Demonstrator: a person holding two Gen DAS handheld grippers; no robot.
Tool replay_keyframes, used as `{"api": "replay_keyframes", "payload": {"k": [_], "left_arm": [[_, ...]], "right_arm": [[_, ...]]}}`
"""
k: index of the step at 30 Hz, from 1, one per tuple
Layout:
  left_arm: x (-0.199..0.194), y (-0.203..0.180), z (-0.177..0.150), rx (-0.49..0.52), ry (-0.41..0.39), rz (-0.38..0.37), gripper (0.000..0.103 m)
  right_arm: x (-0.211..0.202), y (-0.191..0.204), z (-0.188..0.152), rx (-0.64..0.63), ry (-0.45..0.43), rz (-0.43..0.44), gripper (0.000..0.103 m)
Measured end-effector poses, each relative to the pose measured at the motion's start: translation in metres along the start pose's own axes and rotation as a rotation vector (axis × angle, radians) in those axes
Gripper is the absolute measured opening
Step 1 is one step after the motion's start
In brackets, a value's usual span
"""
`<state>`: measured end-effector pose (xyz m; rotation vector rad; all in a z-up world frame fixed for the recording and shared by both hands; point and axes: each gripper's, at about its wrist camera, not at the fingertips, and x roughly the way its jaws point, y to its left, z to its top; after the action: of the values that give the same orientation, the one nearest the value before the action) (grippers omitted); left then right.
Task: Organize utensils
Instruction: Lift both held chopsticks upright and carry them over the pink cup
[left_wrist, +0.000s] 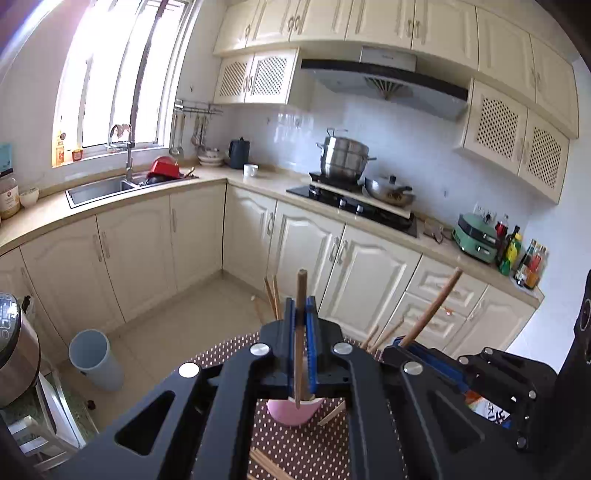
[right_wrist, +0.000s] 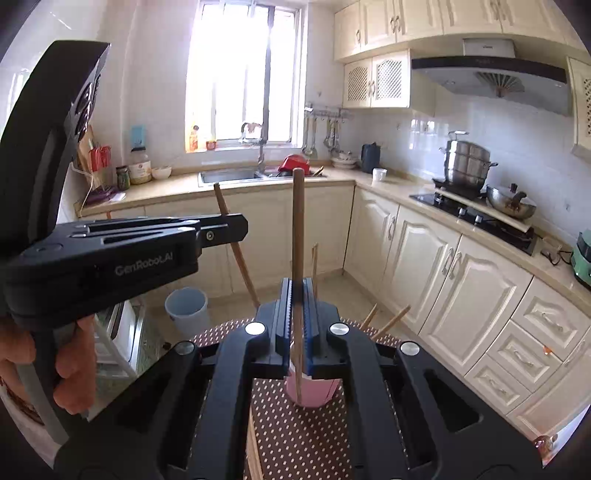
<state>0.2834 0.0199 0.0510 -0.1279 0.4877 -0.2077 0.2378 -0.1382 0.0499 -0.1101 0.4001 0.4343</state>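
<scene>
Left gripper (left_wrist: 303, 306) fingers are clamped on an upright chopstick (left_wrist: 300, 332); right gripper (right_wrist: 297, 291) fingers are clamped on another chopstick (right_wrist: 297, 258). Both are raised above the pink cup (right_wrist: 312, 393) on the dotted table (right_wrist: 295, 443), side by side. Loose chopsticks (left_wrist: 266, 465) lie near the cup.

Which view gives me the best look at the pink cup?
The right wrist view: the pink cup shows most of its side below the tongs. The left wrist view shows only its lower part, rim hidden.

pink cup (right_wrist: 312, 391) under both claws, loose chopsticks (left_wrist: 267, 467) beside it
</scene>
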Motion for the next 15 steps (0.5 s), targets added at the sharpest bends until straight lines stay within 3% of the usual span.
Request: {"api": "replay_keyframes", "payload": {"k": [9, 15], "left_arm": [[0.023, -0.008, 0.002, 0.011, -0.032, -0.003, 0.006], [0.046, -0.006, -0.015, 0.029, 0.02, 0.005, 0.006]], "right_arm": [[0.01, -0.012, 0.0, 0.028, -0.095, -0.067, 0.006], [0.033, -0.024, -0.017, 0.069, -0.043, -0.049, 0.006]]}}
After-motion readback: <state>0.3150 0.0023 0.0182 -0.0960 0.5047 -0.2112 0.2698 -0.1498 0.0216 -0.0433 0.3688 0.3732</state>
